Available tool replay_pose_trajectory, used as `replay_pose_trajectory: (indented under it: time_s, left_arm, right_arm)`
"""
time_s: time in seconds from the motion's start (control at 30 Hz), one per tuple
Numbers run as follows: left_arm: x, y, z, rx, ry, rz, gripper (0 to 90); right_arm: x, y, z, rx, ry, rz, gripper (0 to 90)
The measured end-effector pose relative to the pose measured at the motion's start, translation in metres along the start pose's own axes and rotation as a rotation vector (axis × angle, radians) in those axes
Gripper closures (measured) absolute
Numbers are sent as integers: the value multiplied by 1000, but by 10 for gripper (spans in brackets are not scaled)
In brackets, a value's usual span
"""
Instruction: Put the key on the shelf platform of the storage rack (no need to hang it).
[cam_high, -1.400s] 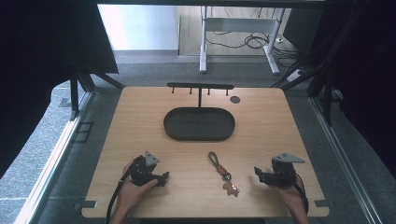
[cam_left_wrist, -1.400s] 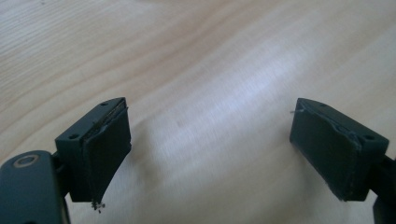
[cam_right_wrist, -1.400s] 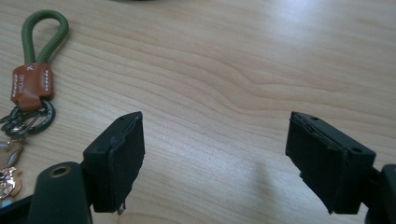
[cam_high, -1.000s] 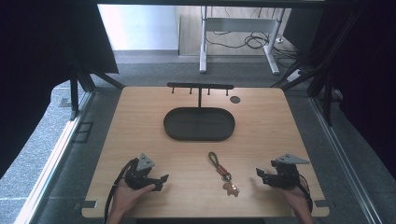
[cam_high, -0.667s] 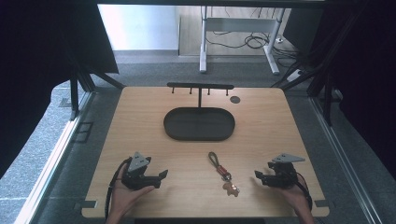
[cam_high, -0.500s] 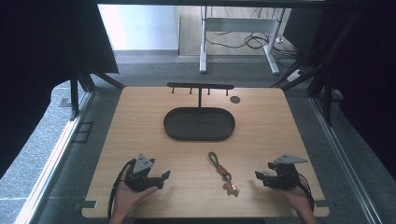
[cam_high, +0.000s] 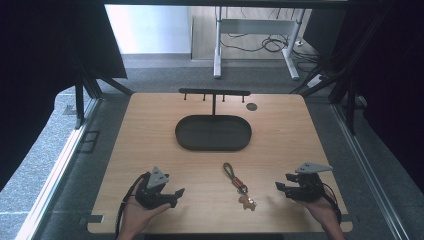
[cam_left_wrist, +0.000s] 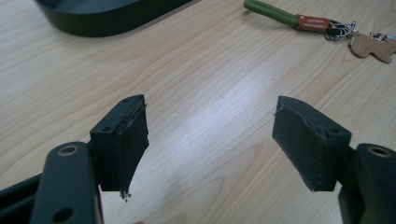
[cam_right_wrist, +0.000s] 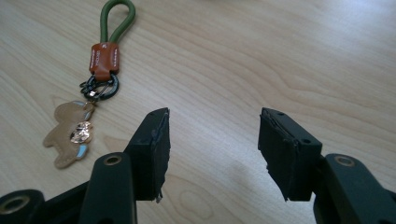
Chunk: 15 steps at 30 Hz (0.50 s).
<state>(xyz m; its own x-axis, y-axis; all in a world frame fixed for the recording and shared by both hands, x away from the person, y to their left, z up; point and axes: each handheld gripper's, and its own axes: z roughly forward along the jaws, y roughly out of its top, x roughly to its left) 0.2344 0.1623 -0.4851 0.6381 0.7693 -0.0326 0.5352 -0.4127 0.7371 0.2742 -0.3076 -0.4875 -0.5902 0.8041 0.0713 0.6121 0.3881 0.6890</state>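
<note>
**Closing in: both grippers narrow their jaws beside the keychain**

Starting wide, the table (cam_high: 150, 145) carries a dark oval tray (cam_high: 213, 133) in the middle with a hook rack (cam_high: 214, 93) just behind it. Compared with a second ago the left gripper (cam_high: 179, 192) has lifted slightly and drifted a touch, while the right gripper (cam_high: 279, 186) has barely budged. The real news is in the jaws: both pairs have just been closing, the left further than the right, yet each still shows a plain gap with bare wood between the pads and nothing gripped (a rehearsal squeeze, by the look of it). I'd judge that no pick-up has begun; the hands seem to be readying themselves either side of the prize.

And the prize is the keychain (cam_high: 239, 186), lying flat on the table between the two grippers, nearer the person than the tray, touched by neither. Up close in the right gripper view it has a green cord loop (cam_right_wrist: 117, 18), an orange-brown leather tab (cam_right_wrist: 104, 58), dark metal rings (cam_right_wrist: 99, 88) and a tan dog-shaped charm (cam_right_wrist: 70, 132).
</note>
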Motion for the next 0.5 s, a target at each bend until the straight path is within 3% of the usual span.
replay_pose_trajectory:
  time_s: [0.07, 0.17, 0.2, 0.27, 0.33, 0.5]
  left_arm:
    - [4, -2, -4, -9, 11, -8, 274]
    - [5, -2, 1, -15, 1, 15, 276]
    - [5, -2, 1, -15, 1, 15, 279]
    - [-1, -1, 5, 0, 2, 77, 280]
    - [-5, 1, 6, 0, -4, 98, 280]
    - [-6, 3, 1, -12, -7, 103, 280]
  right_arm:
    - [3, 5, 0, 29, -7, -1, 453]
    - [8, 19, 1, 108, -24, -6, 460]
    - [8, 19, 1, 108, -24, -6, 460]
    - [13, 31, 4, 150, -45, -21, 462]
    - [18, 38, 5, 159, -39, -19, 458]
    - [30, 54, 8, 171, -31, -40, 462]
